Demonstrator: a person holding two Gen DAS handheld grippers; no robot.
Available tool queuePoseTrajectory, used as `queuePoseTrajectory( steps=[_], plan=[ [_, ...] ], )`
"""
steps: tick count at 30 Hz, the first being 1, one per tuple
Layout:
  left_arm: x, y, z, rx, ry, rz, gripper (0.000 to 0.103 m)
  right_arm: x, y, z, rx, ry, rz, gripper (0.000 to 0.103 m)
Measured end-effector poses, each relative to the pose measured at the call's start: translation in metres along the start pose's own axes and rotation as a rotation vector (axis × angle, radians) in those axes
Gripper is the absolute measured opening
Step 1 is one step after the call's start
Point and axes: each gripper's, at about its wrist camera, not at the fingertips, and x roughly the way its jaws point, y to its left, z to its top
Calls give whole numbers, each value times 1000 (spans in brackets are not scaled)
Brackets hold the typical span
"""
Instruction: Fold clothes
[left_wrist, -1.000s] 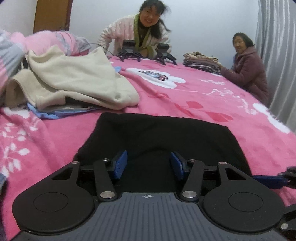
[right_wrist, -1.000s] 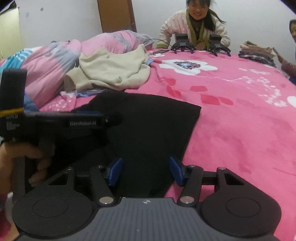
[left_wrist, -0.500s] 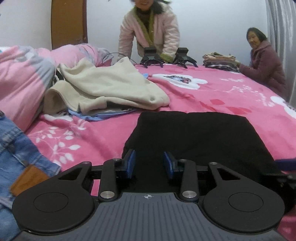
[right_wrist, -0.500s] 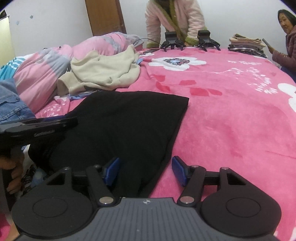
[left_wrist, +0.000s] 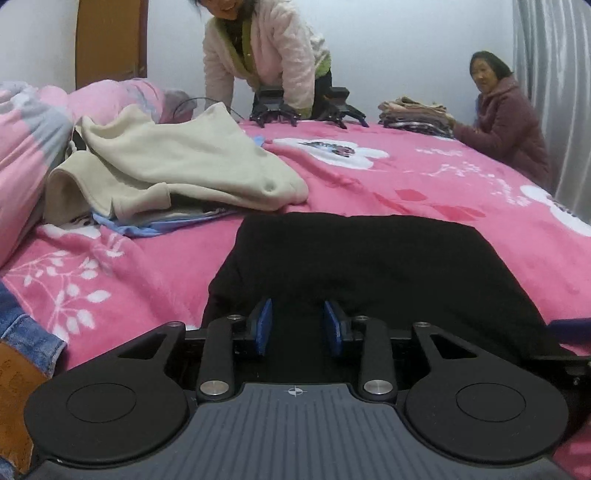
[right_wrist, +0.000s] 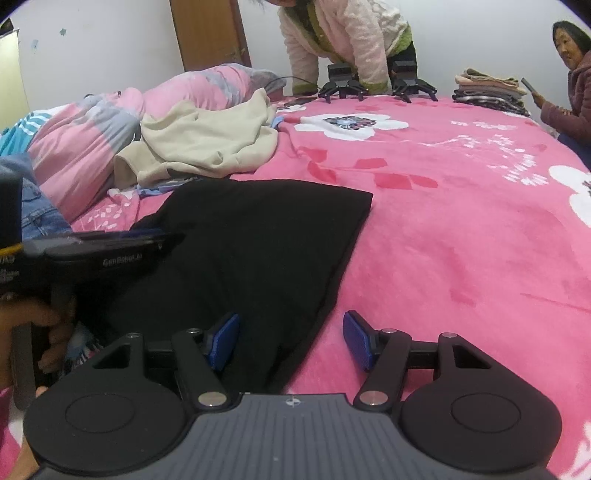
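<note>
Gripping near hem: black garment (left_wrist: 369, 266) flat on pink blanket (right_wrist: 461, 221), 12 o'clock. Left gripper (left_wrist: 297, 326) part spread, right gripper (right_wrist: 291, 341) spread wide, neither pinching. Grab both corners evenly.

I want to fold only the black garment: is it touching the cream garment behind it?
Apart. The left wrist view shows a strip of pink blanket between the black garment and the cream garment.
</note>
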Motion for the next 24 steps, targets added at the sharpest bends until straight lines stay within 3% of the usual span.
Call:
queuePoseTrajectory(
  steps=[6,10,14,19,24],
  plan=[
    [-3,-4,0,12,-8,17,33,-22,-5,-2,40,3,-57,63],
    [-4,-5,0,20,-10,25,33,-53,-10,5,69,-83,-157,62],
    [-4,-7,0,30,-10,37,33,-56,-21,24,158,-112,-93,62],
    [-4,-7,0,23,-12,34,33,-33,-9,51,81,-148,-51,62],
    [-5,-6,0,18,-11,30,33,-6,-6,84,110,-162,29,64]
  ],
)
